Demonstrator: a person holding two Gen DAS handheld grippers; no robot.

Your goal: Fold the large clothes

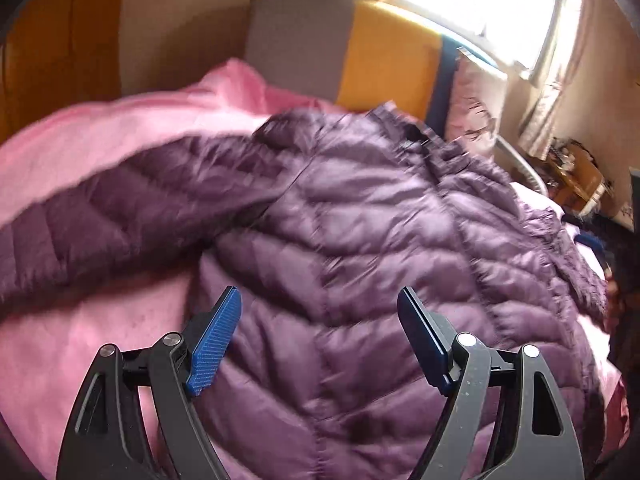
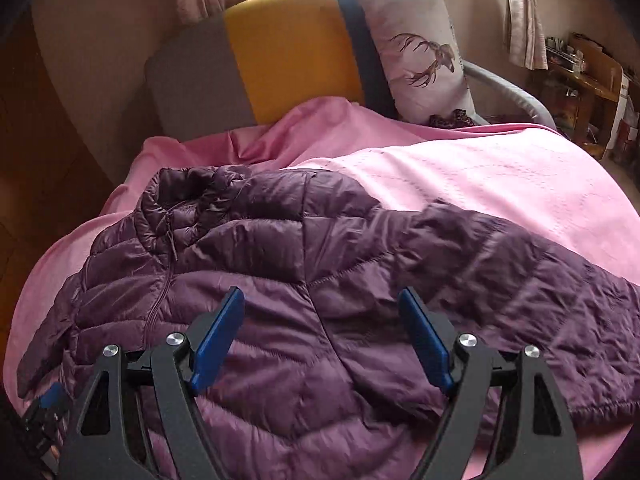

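A purple quilted jacket lies spread front-up on a pink blanket over a bed. In the left wrist view one sleeve stretches out to the left. My left gripper hovers open above the jacket's body, with nothing between its blue pads. In the right wrist view the jacket shows its zipper and collar at the left. The other sleeve runs out to the right. My right gripper is open over the jacket's chest, holding nothing.
A grey, yellow and blue headboard stands behind the bed, with a deer-print pillow leaning on it. A bright window with curtains is beyond. A cluttered wooden shelf is at the far right. A blue-and-black piece shows at the lower left edge.
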